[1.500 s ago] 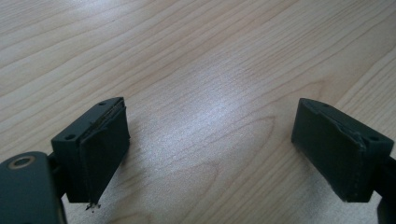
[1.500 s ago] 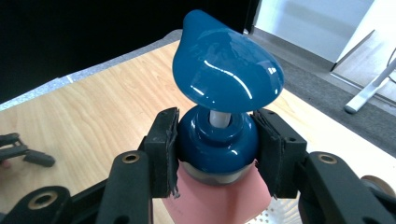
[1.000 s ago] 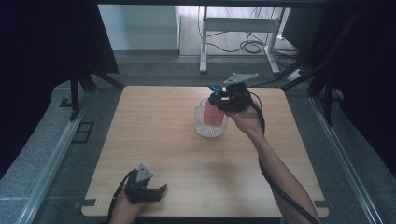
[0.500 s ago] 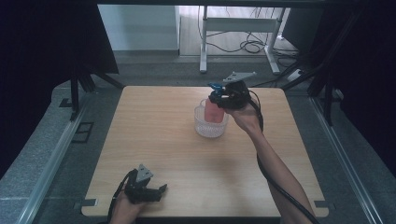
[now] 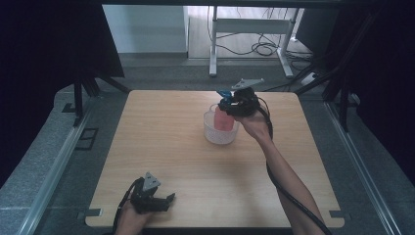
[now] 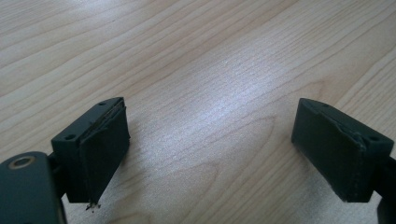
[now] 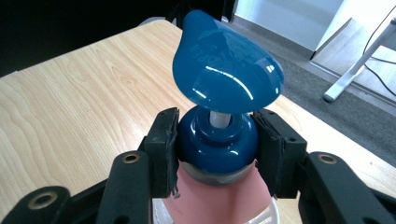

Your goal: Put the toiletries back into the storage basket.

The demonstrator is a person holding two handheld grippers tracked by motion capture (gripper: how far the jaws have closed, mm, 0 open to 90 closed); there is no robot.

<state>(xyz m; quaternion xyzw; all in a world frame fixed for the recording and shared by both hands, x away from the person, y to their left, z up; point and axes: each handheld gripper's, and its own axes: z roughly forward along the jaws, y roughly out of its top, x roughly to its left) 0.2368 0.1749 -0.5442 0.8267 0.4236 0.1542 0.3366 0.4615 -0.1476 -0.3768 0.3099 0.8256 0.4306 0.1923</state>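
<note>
A pink pump bottle (image 5: pixel 224 119) with a blue pump head (image 7: pixel 227 67) stands inside a clear plastic tub (image 5: pixel 219 133) at the table's far middle. My right gripper (image 5: pixel 231 104) is shut on the bottle's blue collar (image 7: pixel 217 142), its pads pressing both sides just under the pump head. The bottle's lower part sits below the tub's rim. My left gripper (image 5: pixel 161 202) rests on the table near the front edge, at the left. Its jaws stand wide apart over bare wood (image 6: pixel 210 126) with nothing between them.
The wooden table (image 5: pixel 161 142) has open room left of the tub and across its front. Beyond the far edge stand a white frame's legs (image 5: pixel 254 29) and loose cables on the floor. Dark curtains hang at both sides.
My right gripper has sunk a little with the bottle, which now sits lower in the tub. The left gripper has stayed where it was.
</note>
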